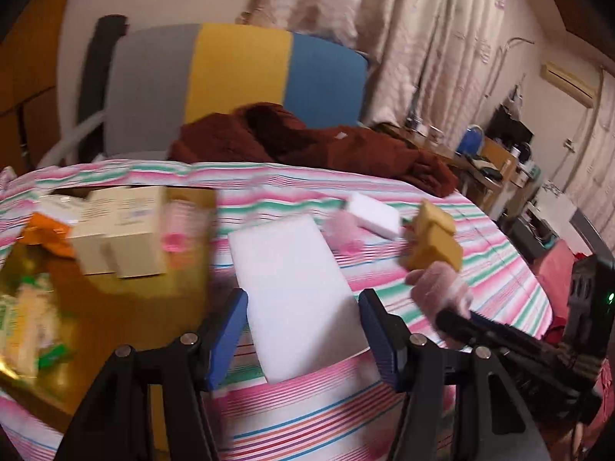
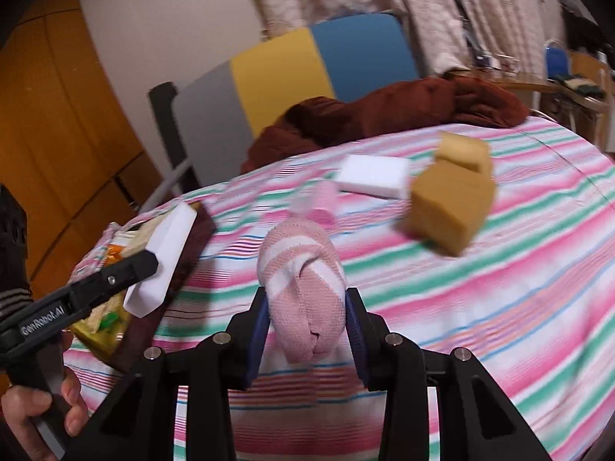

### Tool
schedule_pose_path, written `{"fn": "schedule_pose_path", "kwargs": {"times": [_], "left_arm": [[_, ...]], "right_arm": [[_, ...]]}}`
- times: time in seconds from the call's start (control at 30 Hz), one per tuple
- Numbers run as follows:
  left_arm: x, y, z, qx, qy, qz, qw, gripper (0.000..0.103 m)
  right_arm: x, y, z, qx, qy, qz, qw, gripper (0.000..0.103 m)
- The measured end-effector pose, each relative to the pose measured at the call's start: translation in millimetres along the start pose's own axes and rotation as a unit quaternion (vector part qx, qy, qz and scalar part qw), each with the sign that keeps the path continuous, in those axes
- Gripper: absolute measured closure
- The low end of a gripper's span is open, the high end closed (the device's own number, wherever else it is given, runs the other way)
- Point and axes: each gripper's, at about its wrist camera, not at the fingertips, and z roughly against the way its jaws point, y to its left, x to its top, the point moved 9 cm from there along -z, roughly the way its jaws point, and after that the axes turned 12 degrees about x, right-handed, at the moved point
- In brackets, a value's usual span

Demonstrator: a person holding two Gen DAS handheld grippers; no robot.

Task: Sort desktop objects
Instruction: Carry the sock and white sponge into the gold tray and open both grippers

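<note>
Both grippers loaded, mid-carry over the striped bench.

Left gripper: fingers about half spread, clamped on the two long edges of a flat white foam slab — the slab spans the whole gap. Right gripper: fingers drawn in narrow, squeezing a rolled pink sock that sticks out ahead of the tips.

Progress, as judged: partial. A gold tray at 9 o'clock in the left view already holds cream boxes, an orange packet and a green-and-yellow snack bag. Still loose on the cloth: a small white foam block at 12 o'clock, two tan sponges at 1 o'clock, and a pink item too blurred to name. So the two held pieces plus these remain.

View differences: only the left view shows the tray contents clearly, though smeared. Only the right view shows the slab edge-on, the left gripper's side and the person's hand on its handle — at 8 o'clock.
</note>
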Motion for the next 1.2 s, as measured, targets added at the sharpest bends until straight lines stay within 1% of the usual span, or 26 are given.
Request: {"fn": "schedule_pose_path", "kwargs": {"times": [0.07, 0.2, 0.3, 0.37, 0.5, 0.57, 0.67, 0.73, 0.8, 0.93, 1.0, 1.1, 1.2], "left_arm": [[-0.4, 24.7, 3.7, 0.012, 0.002, 0.006, 0.9999, 0.042], [-5.2, 62.8, 2.5, 0.035, 0.020, 0.006, 0.9992, 0.042], [-11.7, 90.2, -1.0, 0.043, 0.036, 0.013, 0.9983, 0.042], [-16.2, 104.4, -7.5, 0.050, 0.047, 0.009, 0.9976, 0.042], [-26.5, 129.8, -31.3, 0.066, 0.080, -0.014, 0.9945, 0.042], [-29.0, 142.0, -42.6, 0.073, 0.092, -0.012, 0.9930, 0.042], [-30.1, 152.5, -49.7, 0.078, 0.098, -0.006, 0.9921, 0.041], [-30.4, 158.4, -53.7, 0.089, 0.096, -0.012, 0.9913, 0.041], [-33.1, 163.1, -55.4, 0.101, 0.100, -0.015, 0.9897, 0.039], [-38.9, 170.5, -52.7, 0.106, 0.107, -0.013, 0.9884, 0.035], [-39.3, 171.6, -46.2, 0.106, 0.103, -0.010, 0.9890, 0.032], [-39.3, 171.2, -33.8, 0.111, 0.091, -0.014, 0.9895, 0.032], [-38.0, 172.6, -25.7, 0.119, 0.080, -0.020, 0.9894, 0.032]], "right_arm": [[1.6, 20.2, -7.2, 0.018, 0.002, 0.005, 1.000, 0.064], [4.4, 60.0, -21.2, 0.051, 0.011, 0.021, 0.998, 0.064], [6.3, 87.5, -33.0, 0.072, 0.020, 0.034, 0.997, 0.064], [5.6, 101.2, -41.1, 0.081, 0.028, 0.041, 0.996, 0.064], [2.9, 124.0, -56.4, 0.091, 0.044, 0.052, 0.993, 0.064], [1.3, 134.3, -63.3, 0.096, 0.052, 0.057, 0.992, 0.064], [2.0, 144.1, -70.1, 0.095, 0.059, 0.067, 0.991, 0.064], [2.6, 150.5, -76.2, 0.093, 0.065, 0.074, 0.991, 0.064], [2.7, 156.6, -82.5, 0.091, 0.070, 0.081, 0.990, 0.064], [0.1, 169.9, -96.3, 0.094, 0.083, 0.092, 0.988, 0.064], [-2.7, 176.3, -105.4, 0.096, 0.091, 0.095, 0.987, 0.064], [-4.1, 183.3, -120.0, 0.093, 0.100, 0.100, 0.985, 0.064], [-4.5, 186.3, -134.8, 0.082, 0.108, 0.109, 0.985, 0.064]]}}
